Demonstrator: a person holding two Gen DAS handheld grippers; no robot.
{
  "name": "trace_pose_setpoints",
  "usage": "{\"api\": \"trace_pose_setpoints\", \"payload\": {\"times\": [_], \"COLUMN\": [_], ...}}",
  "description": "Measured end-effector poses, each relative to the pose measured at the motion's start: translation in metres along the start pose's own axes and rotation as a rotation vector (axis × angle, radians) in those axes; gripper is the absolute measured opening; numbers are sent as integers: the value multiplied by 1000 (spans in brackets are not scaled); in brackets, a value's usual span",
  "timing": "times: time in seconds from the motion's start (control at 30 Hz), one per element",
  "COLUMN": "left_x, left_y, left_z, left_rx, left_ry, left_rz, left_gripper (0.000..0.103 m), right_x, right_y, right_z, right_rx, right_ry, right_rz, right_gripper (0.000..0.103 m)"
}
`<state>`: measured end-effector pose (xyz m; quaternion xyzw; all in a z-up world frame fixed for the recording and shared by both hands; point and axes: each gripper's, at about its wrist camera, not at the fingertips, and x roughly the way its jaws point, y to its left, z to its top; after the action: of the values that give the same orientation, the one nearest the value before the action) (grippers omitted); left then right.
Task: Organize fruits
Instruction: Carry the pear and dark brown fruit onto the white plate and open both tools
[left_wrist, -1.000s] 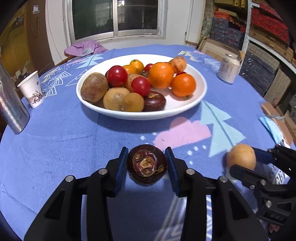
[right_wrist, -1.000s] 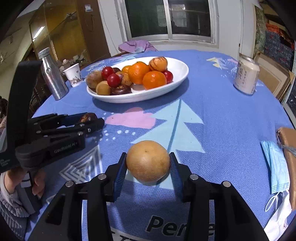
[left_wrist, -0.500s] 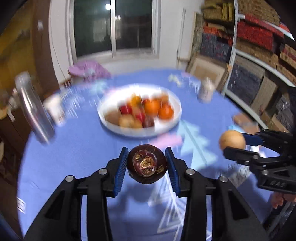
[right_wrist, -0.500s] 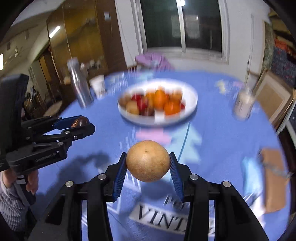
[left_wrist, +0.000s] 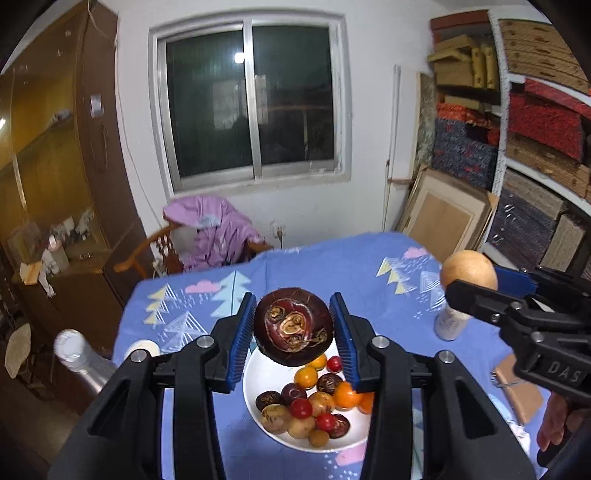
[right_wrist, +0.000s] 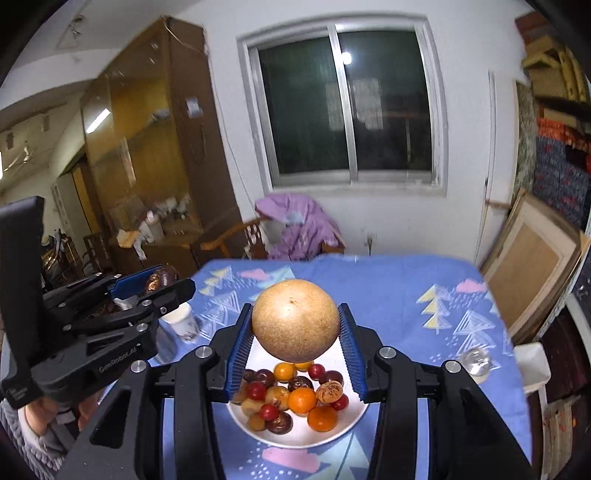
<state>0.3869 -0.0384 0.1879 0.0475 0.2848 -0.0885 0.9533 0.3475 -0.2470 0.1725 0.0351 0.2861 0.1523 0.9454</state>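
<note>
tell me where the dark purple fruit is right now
The dark purple fruit is clamped in the left gripper, in the air over the white plate of fruit.

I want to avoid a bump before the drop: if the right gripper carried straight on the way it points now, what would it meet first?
Probably the heap of small fruits in the white oval plate, seen below the round tan fruit that the right gripper holds. Depth is unclear; nothing shows in between.

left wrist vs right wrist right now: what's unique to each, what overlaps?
Left wrist only: silver bottle, shelves of stacked boxes.
Right wrist only: the hand under the left gripper.
Both: white plate of fruit, left gripper shut on the dark purple fruit, right gripper shut on the tan round fruit, paper cup.
</note>
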Motion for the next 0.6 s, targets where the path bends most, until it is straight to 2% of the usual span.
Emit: {"api": "trace_pose_setpoints", "payload": {"times": [0.13,0.27,0.6], "left_x": [88,146,227], "left_y": [14,24,30], "left_z": [-20,-42,-83], "left_rx": [-50,-75,-86], "left_ry": [124,210,361], "left_rz": [-10,-22,-32], "left_gripper": [40,40,40], "right_x": [91,155,225], "right_y": [-15,-21,-33], "right_z": [-20,-41,-70], "right_rx": [43,45,59], "right_ry": [140,243,379], "right_rz": [12,4,-45], "right_gripper": [46,46,46]}}
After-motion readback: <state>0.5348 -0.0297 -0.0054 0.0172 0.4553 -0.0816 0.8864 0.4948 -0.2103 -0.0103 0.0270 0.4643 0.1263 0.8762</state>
